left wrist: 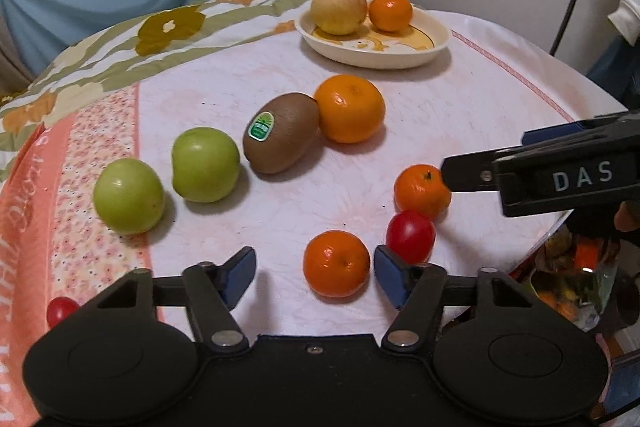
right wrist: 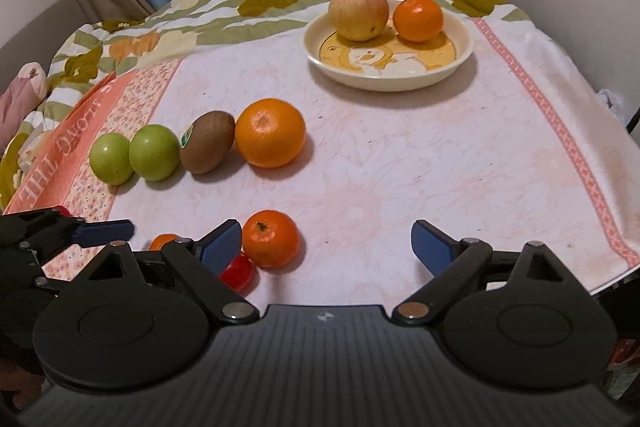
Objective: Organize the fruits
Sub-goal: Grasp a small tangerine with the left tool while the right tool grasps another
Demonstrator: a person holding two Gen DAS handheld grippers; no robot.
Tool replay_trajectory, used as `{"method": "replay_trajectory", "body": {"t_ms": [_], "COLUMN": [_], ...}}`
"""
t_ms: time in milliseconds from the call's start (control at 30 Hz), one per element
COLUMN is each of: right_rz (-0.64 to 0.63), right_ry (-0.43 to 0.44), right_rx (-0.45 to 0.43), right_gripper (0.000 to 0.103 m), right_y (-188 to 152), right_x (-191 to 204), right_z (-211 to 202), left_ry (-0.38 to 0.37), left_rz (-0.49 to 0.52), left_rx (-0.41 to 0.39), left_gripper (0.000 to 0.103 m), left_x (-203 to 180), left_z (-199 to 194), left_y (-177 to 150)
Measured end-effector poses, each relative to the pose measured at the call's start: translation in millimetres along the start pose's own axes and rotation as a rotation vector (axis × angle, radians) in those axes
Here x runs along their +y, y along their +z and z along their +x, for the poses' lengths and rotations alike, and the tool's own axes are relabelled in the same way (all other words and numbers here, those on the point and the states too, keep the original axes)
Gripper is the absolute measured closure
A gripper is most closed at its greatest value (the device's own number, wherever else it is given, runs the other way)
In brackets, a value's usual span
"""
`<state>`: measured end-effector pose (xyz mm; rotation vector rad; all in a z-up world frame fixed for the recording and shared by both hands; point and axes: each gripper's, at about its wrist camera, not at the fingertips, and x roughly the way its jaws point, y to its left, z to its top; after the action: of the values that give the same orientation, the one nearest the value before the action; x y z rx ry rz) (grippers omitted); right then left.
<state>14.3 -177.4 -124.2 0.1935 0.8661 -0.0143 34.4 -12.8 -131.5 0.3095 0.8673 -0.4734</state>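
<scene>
Cloth-covered tabletop [left wrist: 460,115], near edge: small mandarin [left wrist: 336,264] sits dead ahead between my left gripper's [left wrist: 316,275] spread jaws; right gripper [right wrist: 327,241] open, empty.

Kiwi [left wrist: 281,137] brown — plate [left wrist: 436,35] cream, yellow motif.

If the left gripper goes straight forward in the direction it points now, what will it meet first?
Most likely the small orange on the tablecloth. It lies just ahead of the open left gripper, toward its right finger. Depth is hard to judge, so the red tomato beside that finger might be brushed too.
</scene>
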Motion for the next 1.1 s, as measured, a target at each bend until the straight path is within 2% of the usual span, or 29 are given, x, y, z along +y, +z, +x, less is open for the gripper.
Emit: {"method": "replay_trajectory", "body": {"t_ms": [167,267,400,533,833,1100], "right_rz": [-0.014,-0.026,-0.034,-0.041,-0.054,-0.024], "right_ry": [0.006,0.013,0.016,0.033,0.072,0.093], "right_rx": [0.009,0.023,0.034,0.051,0.057,0.071], "right_gripper": [0.000,0.008,0.011,0.022,0.037,0.041], "right_y": [1.4,2.1,1.0,0.4,4.9,6.5], "right_x": [4.3,6.4,9.6,12.4,19.7,19.1], "right_z": [5.8,9.8,14.2,19.9,28.1,33.3], "left_ry": [-0.019,-0.037,-0.035,-0.040,-0.017,-0.007], "left_rz": [0.025,0.036,0.045,0.039,0.018,0.003], "left_rx": [0.012,0.014,0.008,0.007,0.010,0.003], "left_gripper": [0.053,0.062,0.062,0.062,0.062,0.062], "left_x": [-3.4,-5.6,-6.7,-5.2,0.6,5.3], "left_z": [5.9,7.9,7.9,6.7,1.8,-3.4], "left_y": [-1.5,-2.7,-3.2,-4.3,-7.0,-7.0]}}
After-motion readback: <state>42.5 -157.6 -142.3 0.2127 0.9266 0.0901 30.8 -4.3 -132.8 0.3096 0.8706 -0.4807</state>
